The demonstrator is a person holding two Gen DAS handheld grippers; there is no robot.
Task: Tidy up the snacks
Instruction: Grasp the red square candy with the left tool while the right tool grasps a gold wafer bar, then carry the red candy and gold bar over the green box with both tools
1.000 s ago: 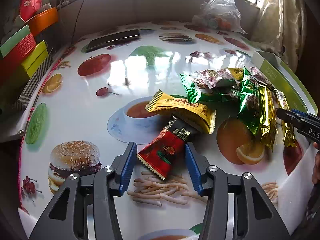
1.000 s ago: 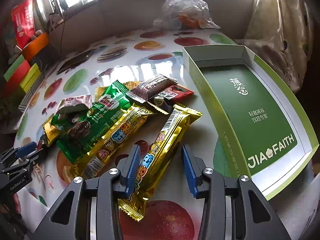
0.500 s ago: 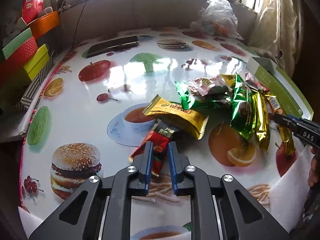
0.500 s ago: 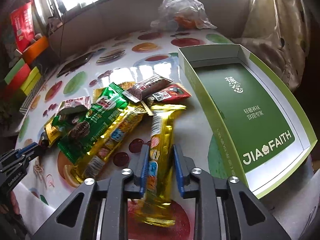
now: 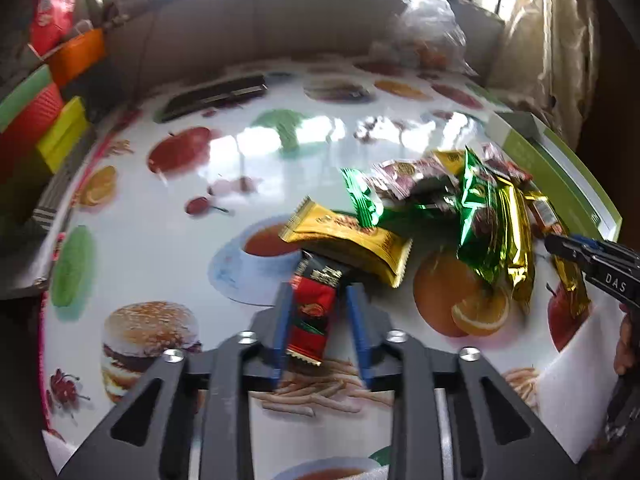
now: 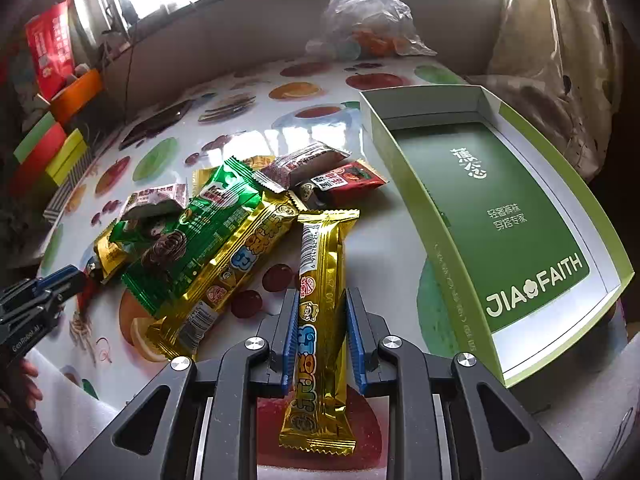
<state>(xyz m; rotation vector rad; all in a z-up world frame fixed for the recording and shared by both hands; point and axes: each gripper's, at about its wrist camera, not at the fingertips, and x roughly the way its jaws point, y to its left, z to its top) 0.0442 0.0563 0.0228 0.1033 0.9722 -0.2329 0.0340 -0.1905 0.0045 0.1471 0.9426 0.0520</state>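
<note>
A red and black snack packet [image 5: 314, 308] sits between the fingers of my left gripper [image 5: 316, 296]. Its jaws are opening: the left pad touches the packet and a small gap shows at the right pad. My right gripper [image 6: 320, 296] is shut on a long gold snack bar [image 6: 320, 320] that lies lengthwise between its pads. The snack pile [image 6: 200, 232] of green, gold and silver packets lies between the two grippers. An open green box [image 6: 496, 184] with nothing in it stands right of the gold bar.
A yellow packet [image 5: 348, 240] lies just beyond the red one. A clear plastic bag [image 6: 360, 20] sits at the table's far edge and a dark flat device [image 5: 216, 94] at the far left. Coloured boxes [image 5: 44, 128] are stacked off the left edge.
My left jaws closed tight on the red packet, then widened again. The right jaws closed on the gold bar, which swung from slanted to straight between the pads.
</note>
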